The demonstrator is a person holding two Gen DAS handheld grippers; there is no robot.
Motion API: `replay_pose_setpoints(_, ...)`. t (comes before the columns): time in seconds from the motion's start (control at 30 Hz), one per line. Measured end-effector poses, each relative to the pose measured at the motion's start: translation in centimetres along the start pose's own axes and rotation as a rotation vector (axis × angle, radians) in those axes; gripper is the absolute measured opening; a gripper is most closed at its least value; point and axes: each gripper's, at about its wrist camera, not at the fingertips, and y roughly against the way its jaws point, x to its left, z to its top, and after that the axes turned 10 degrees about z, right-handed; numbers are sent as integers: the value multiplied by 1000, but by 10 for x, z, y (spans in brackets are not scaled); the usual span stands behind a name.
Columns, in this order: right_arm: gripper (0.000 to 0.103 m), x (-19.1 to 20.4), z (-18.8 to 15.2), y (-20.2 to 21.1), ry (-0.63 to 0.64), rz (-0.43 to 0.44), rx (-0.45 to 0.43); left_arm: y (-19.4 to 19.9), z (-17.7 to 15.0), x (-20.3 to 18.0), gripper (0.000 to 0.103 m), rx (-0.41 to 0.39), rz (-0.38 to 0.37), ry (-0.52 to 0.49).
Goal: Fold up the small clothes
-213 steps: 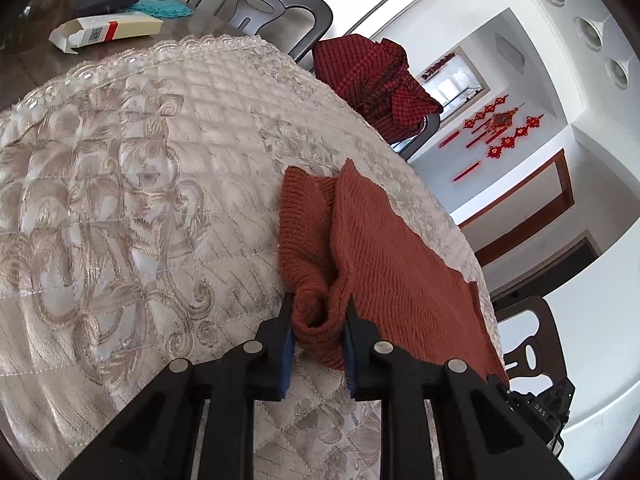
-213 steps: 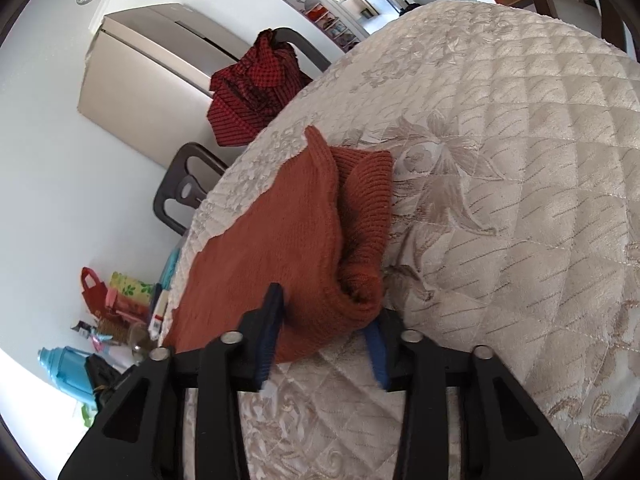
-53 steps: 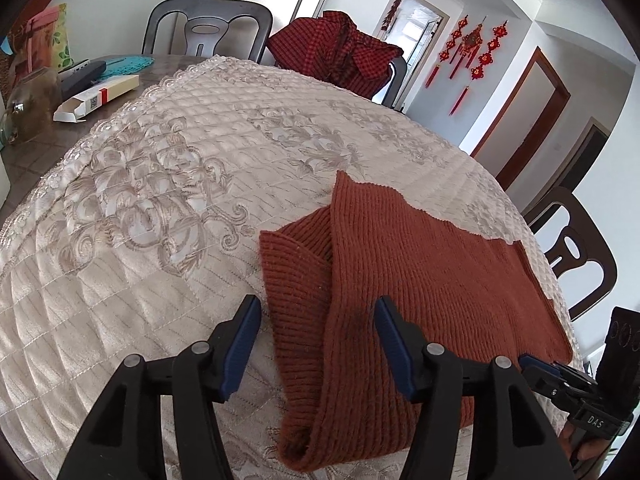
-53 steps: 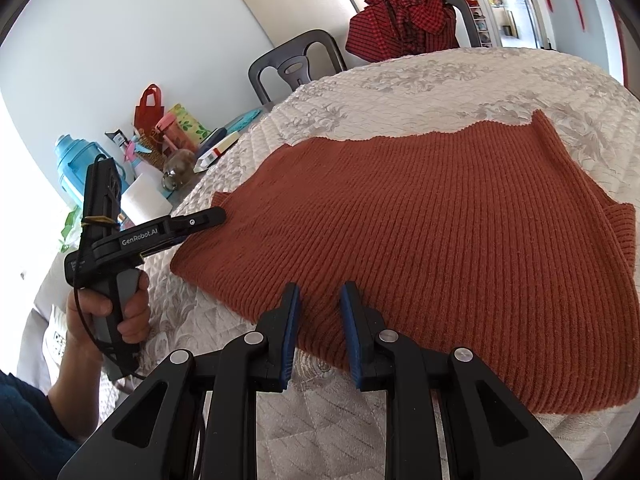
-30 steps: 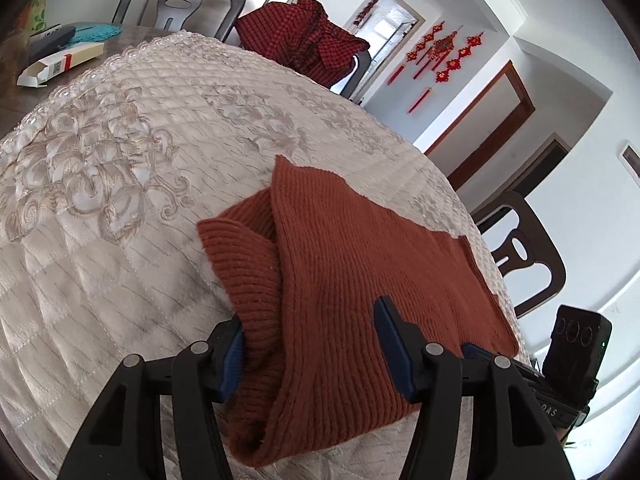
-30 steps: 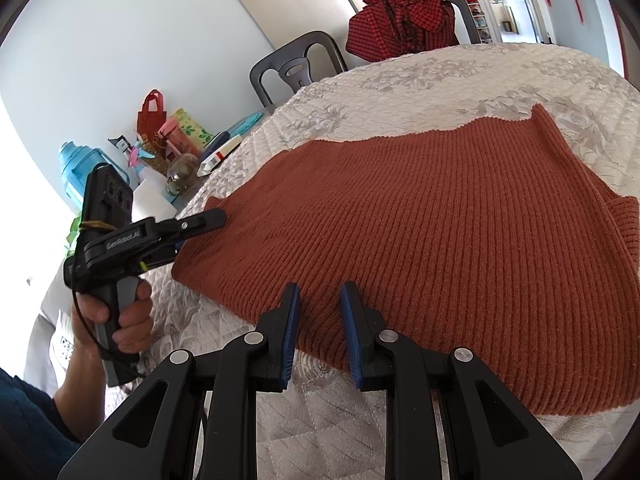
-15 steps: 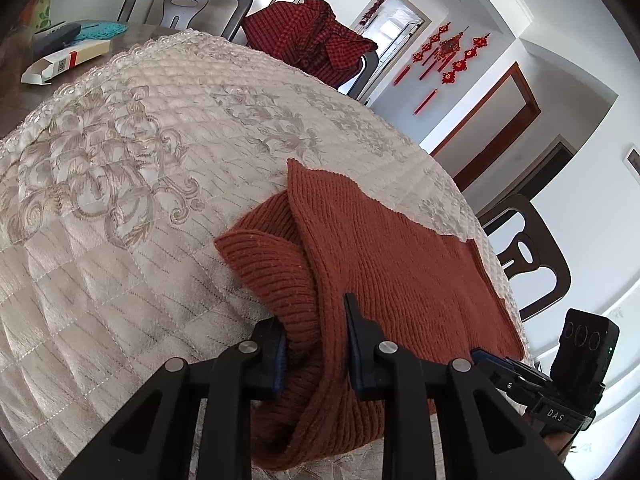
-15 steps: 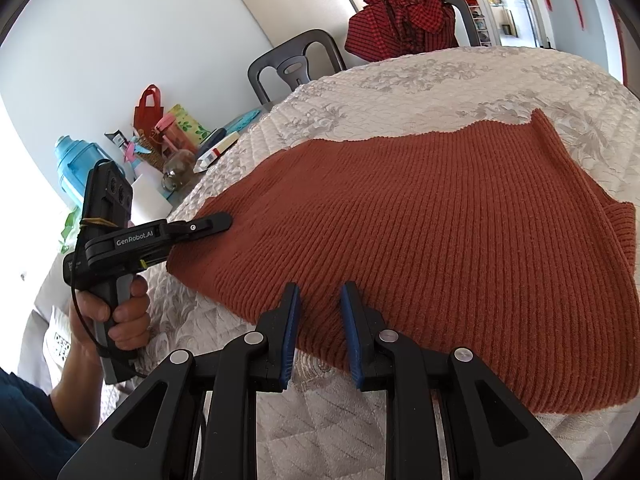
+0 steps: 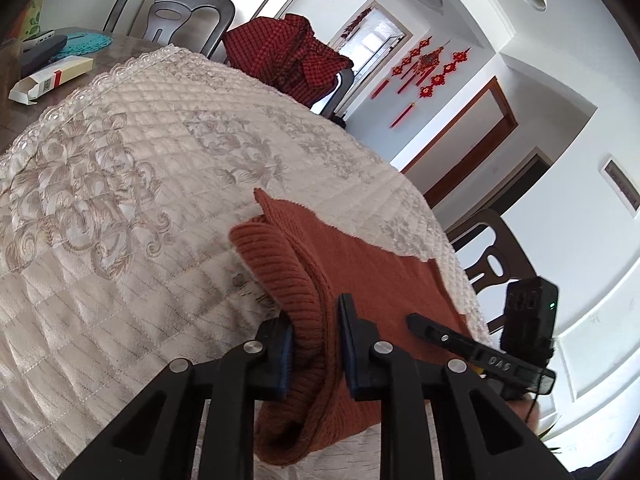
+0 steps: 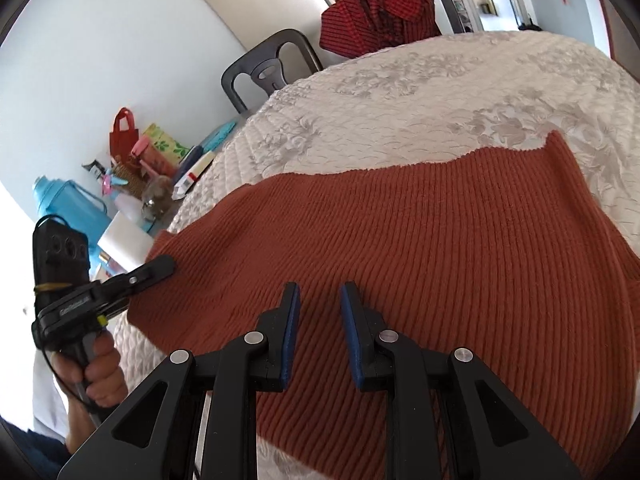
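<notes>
The main risk is judged to be a slip of the bunched knit: only a thick, rolled edge of the rust-orange sweater (image 9: 372,280) is caught between the pads of the left claw (image 9: 314,344), and a pull across the tabletop (image 9: 120,184) could let the loose ribbing slide out or drag the whole garment askew instead of carrying one clean fold. A second risk is seen on the other side, where the right claw (image 10: 318,336) is held with its jaws slightly apart above the near hem and nothing gripped between them; whether its tips touch the knit cannot be told, so that side is apparently not pinned and could shift or wrinkle when the left side is moved. The quilted cream cloth under the sweater could also be rucked by a low pull. The sweater is spread over the near part of the tabletop, mostly flat, with a ribbed texture, a wavy far edge and one side doubled over into a soft roll. It looks thick, stretchy and limp, so creases are unlikely to be held sharply.
</notes>
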Motion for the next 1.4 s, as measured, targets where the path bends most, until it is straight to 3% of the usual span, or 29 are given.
replay_pose_setpoints(0.23, 22, -7, -16, 27, -30, 33, -36, 11, 14, -28, 15, -22, -89, -26)
replay_pose_setpoints(0.5, 22, -28, -34, 74, -106, -22, -122, -11, 28, -95, 10, 7, -190, -109)
replay_pose_setpoints(0.67, 22, -34, -39, 92, -125, -38, -158, -60, 16, -137, 10, 107, -234, -177)
replay_pose_setpoints(0.83, 22, -34, -44, 97, -127, -47, -158, -120, -11, -148, 10, 279, -238, -181)
replay_pose_setpoints(0.87, 22, -35, -45, 98, -129, -47, -155, -123, -13, -148, 10, 284, -246, -179)
replay_pose_setpoints(0.9, 22, -35, -45, 97, -130, -47, -153, -120, -13, -149, 11, 272, -247, -178)
replay_pose_setpoints(1.03, 23, -37, -48, 99, -144, -12, -149, -98, -3, -145, 27, 237, -316, -147)
replay_pose_setpoints(1.1, 39, -38, -50, 99, -157, 28, -150, -80, 4, -140, 32, 186, -340, -151)
replay_pose_setpoints(1.13, 43, -39, -50, 99, -167, 63, -153, -72, 6, -137, 35, 165, -345, -150)
replay_pose_setpoints(1.27, 46, -38, -52, 96, -203, 187, -144, -48, 12, -114, 35, 76, -250, -180)
replay_pose_setpoints(1.4, 47, -40, -55, 85, -256, 299, -97, -46, 6, -86, 35, 72, -160, -166)
